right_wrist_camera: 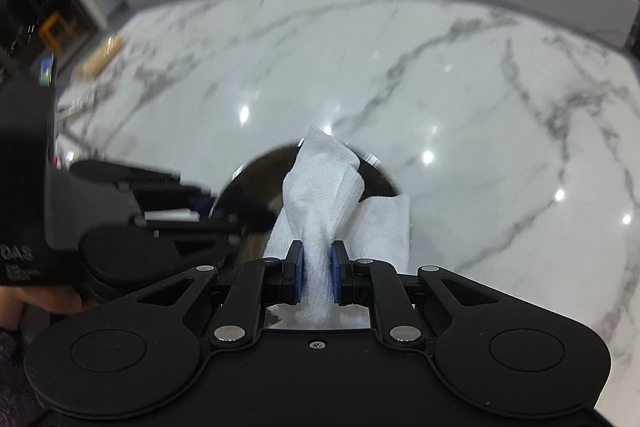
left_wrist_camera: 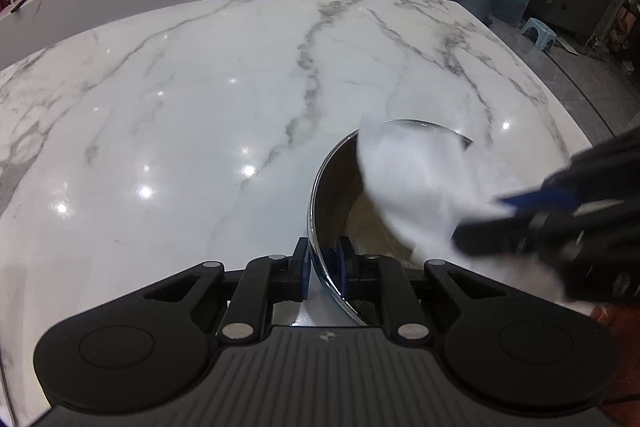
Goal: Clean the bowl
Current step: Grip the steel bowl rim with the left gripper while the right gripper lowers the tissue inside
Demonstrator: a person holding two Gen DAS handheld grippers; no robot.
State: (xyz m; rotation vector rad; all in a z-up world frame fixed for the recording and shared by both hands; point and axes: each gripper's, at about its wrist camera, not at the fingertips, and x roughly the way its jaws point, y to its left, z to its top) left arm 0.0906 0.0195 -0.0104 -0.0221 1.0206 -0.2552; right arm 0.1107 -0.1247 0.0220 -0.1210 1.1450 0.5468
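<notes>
Left gripper [left_wrist_camera: 322, 267] jaws on tilted bowl [left_wrist_camera: 332, 195] rim, paper towel [right_wrist_camera: 320, 199] inside

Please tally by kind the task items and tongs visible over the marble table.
Round stainless-steel bowl: 1
White crumpled paper towel: 1
Black two-finger tongs with blue pads: 2, left tongs clamping the bowl's rim, right tongs pinching the towel
Total: 4
</notes>
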